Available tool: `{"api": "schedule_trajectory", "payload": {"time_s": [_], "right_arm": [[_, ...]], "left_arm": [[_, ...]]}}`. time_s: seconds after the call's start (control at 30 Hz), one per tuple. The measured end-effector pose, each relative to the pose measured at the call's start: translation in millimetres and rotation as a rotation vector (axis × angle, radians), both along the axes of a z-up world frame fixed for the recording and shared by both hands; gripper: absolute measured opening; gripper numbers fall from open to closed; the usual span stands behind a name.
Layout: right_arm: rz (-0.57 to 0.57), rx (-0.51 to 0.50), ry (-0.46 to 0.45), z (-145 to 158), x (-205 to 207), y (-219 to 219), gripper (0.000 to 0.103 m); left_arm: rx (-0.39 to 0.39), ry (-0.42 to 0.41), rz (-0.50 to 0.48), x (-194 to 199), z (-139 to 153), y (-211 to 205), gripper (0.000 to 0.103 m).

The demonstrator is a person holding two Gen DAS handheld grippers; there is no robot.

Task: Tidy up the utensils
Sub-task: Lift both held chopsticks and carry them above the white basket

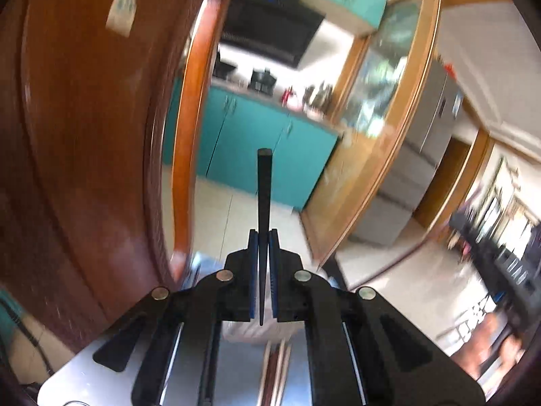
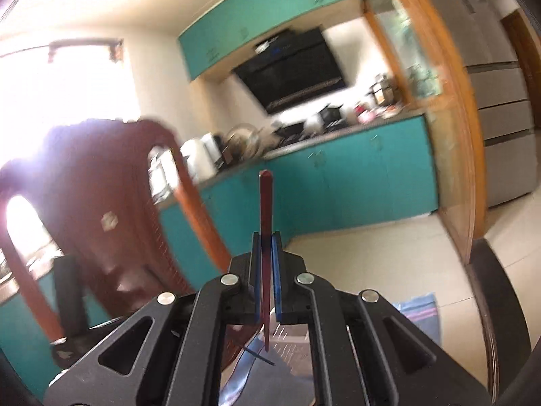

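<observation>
1. Left wrist view: the left gripper (image 1: pixel 264 237) has its jaws closed nearly all the way onto a black chopstick (image 1: pixel 263 182). The stick stands upright between the blue pads, its blunt end up in the air and its thin tip hanging below the jaws.

2. Same view, progress: under the gripper, near the bottom edge of the picture, a few pale and brown chopsticks (image 1: pixel 274 368) lie together on a grey metal surface (image 1: pixel 236 365), beside something white I cannot identify. I judge that some sorting is done and this black stick has yet to be set down.

3. Same view, room: a dark wooden door (image 1: pixel 84 152) stands close on the left. To the right the tiled floor (image 1: pixel 399 270) is open toward a grey refrigerator (image 1: pixel 436 118).

4. Right wrist view: the right gripper (image 2: pixel 266 238) is likewise pinched almost closed on a red chopstick (image 2: pixel 265 199), held upright, thin tip down over a clear ridged holder that is too blurred to name.

5. Same view, progress: this stick is also unplaced, so both hands carry work not yet finished.

6. Same view, room: a wooden chair back (image 2: pixel 111 169) is near on the left, a blue cloth (image 2: pixel 417 311) lies low right, and the teal cabinets (image 2: pixel 355 176) are well apart.
</observation>
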State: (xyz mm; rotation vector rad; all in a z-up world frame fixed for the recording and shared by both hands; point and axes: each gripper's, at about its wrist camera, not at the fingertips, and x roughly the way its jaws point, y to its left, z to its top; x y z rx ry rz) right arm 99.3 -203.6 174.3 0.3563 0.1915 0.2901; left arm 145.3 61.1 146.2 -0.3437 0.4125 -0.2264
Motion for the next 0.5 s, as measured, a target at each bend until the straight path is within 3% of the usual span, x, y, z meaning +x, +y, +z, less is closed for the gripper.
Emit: {"api": "schedule_trajectory", "payload": {"time_s": [0.17,0.3,0.5], "right_arm": [[-0.123,-0.046,-0.009,-15,24,-3,0.007],[-0.136,-0.088,0.085,-51,57,4,0.007],[-0.093,-0.124,0.141,-75,69,15,0.007]], "left_arm": [[-0.059,-0.15,0.047,-1,19,-2,0.007],[0.004,-0.073,0.066,26,-10,-23,0.007],[0.089,0.038,0.066,52,-56,-47,0.007]]}}
